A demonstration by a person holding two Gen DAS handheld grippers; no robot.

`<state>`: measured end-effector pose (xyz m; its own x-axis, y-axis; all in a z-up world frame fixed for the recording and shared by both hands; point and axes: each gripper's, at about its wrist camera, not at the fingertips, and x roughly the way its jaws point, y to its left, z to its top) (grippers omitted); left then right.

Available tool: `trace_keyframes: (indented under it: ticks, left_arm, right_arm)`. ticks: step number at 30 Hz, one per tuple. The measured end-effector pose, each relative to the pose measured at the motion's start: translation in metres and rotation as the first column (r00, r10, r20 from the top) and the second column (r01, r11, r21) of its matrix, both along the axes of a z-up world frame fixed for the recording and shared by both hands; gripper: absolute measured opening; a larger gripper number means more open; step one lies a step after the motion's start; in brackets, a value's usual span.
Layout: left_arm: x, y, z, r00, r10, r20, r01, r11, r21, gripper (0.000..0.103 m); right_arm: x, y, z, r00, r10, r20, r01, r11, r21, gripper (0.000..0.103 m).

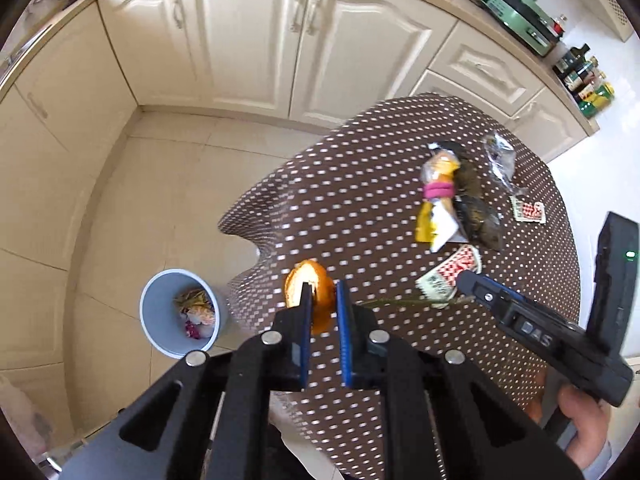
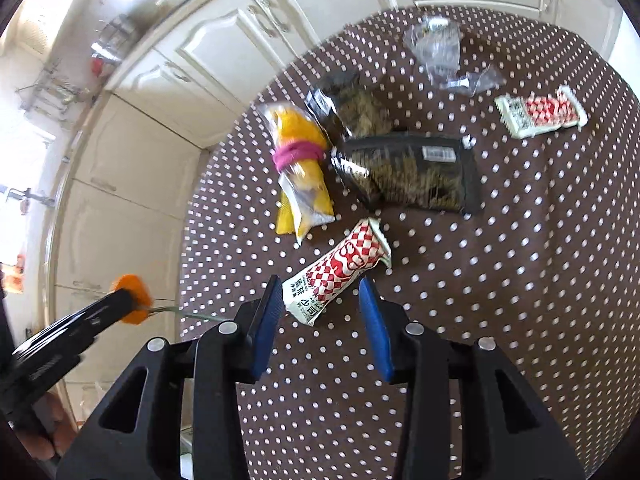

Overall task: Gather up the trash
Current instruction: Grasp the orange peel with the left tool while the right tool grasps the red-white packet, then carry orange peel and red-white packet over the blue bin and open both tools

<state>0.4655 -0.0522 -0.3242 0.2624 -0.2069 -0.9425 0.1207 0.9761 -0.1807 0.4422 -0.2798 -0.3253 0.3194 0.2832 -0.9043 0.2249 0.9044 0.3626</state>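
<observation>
My left gripper (image 1: 322, 286) is shut on a piece of orange peel (image 1: 294, 284), held above the edge of the round table with the brown dotted cloth (image 1: 360, 184). The right wrist view shows the same peel (image 2: 134, 286) out past the table's left edge. On the floor left of the table stands a pale blue bin (image 1: 154, 320) with scraps inside. My right gripper (image 2: 320, 280) hangs open over a red-and-white checked wrapper (image 2: 340, 268); the wrapper's lower end lies between the blue pads (image 2: 266, 320) without touching them.
Further back on the table lie a yellow packet with a pink band (image 2: 300, 160), two dark packets (image 2: 412, 176), crumpled clear plastic (image 2: 440, 52) and a second checked wrapper (image 2: 540, 114). A thin green stem (image 1: 400, 302) lies near the table edge. Cream cabinets (image 1: 248, 40) line the walls.
</observation>
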Motion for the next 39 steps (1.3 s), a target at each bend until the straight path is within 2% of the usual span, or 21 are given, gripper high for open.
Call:
trace_keyframes:
  ticks: [3,6,9,13,16,21,25,29,34,39]
  left_arm:
    - [0.0,0.012,-0.002,1.0,0.002,-0.004,-0.002,1.0,0.003,0.011]
    - [0.0,0.017,-0.008,1.0,-0.011,-0.014,0.011,1.0,0.0,0.011]
    - [-0.001,0.022,-0.012,0.999,-0.033,-0.02,0.032,0.999,-0.006,0.011]
    - [-0.002,0.03,-0.015,0.998,-0.066,-0.026,0.065,0.998,-0.017,0.011]
    - [-0.002,0.038,-0.014,0.996,-0.081,-0.028,0.081,0.996,-0.028,0.011]
    - [-0.007,0.062,-0.008,0.994,-0.108,-0.011,0.108,0.994,-0.03,0.011]
    - [-0.013,0.095,-0.002,0.996,-0.091,-0.003,0.091,0.996,-0.017,0.011]
    - [-0.02,0.14,-0.001,1.0,-0.023,-0.006,0.023,1.0,0.008,0.011]
    - [-0.029,0.197,-0.001,0.997,0.078,-0.013,-0.078,0.996,0.043,0.011]
    - [-0.032,0.239,-0.001,0.989,0.149,-0.015,-0.148,0.988,0.041,0.012]
  right_arm:
    - [0.004,0.003,-0.008,0.999,-0.04,-0.018,0.039,0.999,-0.028,0.038]
    - [0.007,0.007,-0.009,0.998,-0.06,0.005,0.06,0.995,-0.081,0.038]
    - [0.009,0.014,-0.009,0.997,-0.076,0.022,0.078,0.985,-0.151,0.025]
    - [0.0,0.011,-0.008,0.993,-0.116,0.027,0.118,0.986,-0.119,0.012]
    - [-0.012,0.019,0.003,0.992,-0.116,0.05,0.121,0.985,-0.12,0.01]
    - [-0.024,0.062,0.035,0.99,-0.037,0.137,0.053,0.992,-0.116,0.01]
    - [-0.021,0.106,0.049,0.981,0.038,0.193,-0.023,0.997,-0.078,0.01]
    - [-0.01,0.163,0.058,0.962,0.148,0.231,-0.139,0.989,-0.054,0.01]
    - [0.001,0.235,0.059,0.925,0.284,0.251,-0.283,0.958,-0.041,0.01]
    - [0.012,0.281,0.062,0.892,0.365,0.265,-0.366,0.929,-0.05,0.01]
